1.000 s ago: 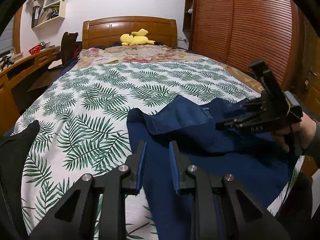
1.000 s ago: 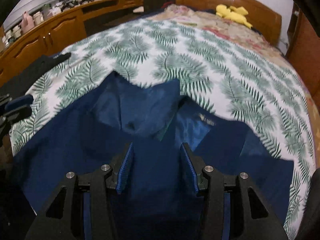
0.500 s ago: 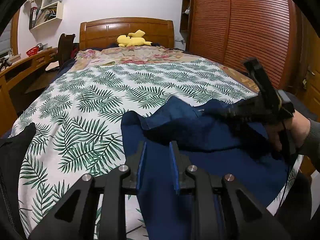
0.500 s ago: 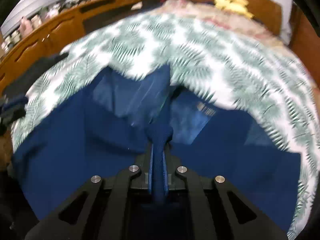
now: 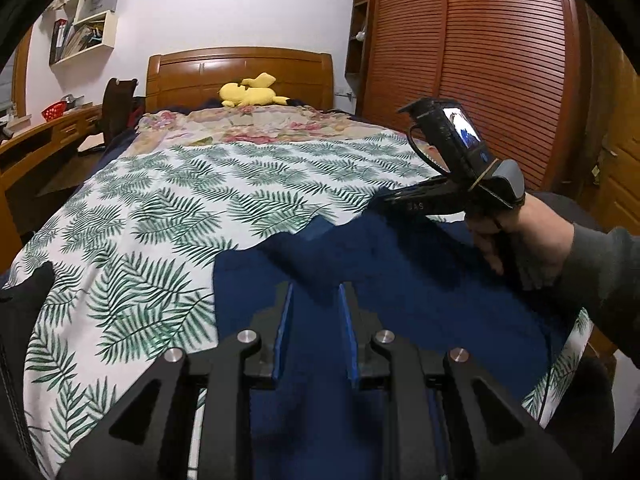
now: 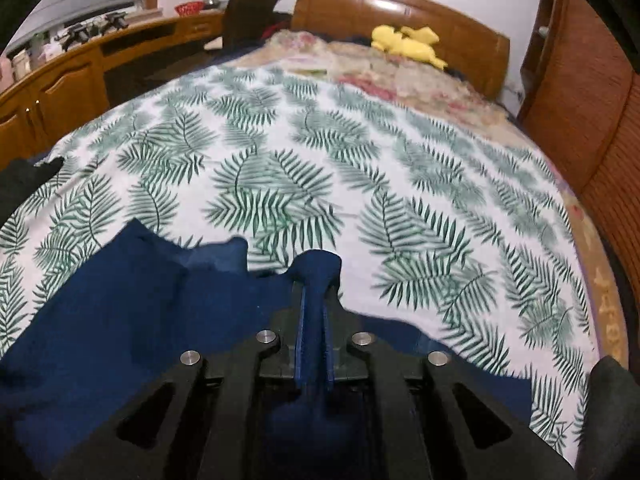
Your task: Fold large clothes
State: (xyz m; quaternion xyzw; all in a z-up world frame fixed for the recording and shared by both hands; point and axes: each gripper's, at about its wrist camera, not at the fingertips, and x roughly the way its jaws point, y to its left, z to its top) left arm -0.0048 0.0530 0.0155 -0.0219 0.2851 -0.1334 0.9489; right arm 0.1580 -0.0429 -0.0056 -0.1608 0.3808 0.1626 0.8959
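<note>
While your left gripper (image 5: 314, 330) hovers low over the navy garment (image 5: 360, 280), its fingers (image 5: 285, 332) stand a little apart with nothing pinched between them. That garment lies across the near end of the fern-print bedspread (image 5: 160, 216), well short of the yellow plush toy (image 5: 252, 94) by the headboard. Right of the left gripper, your right gripper (image 6: 314, 320) has just been easing its fingers, which clamp a bunched fold of navy cloth.

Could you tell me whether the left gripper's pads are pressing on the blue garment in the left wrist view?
No, the left gripper stands open above the blue garment, pads apart.
</note>
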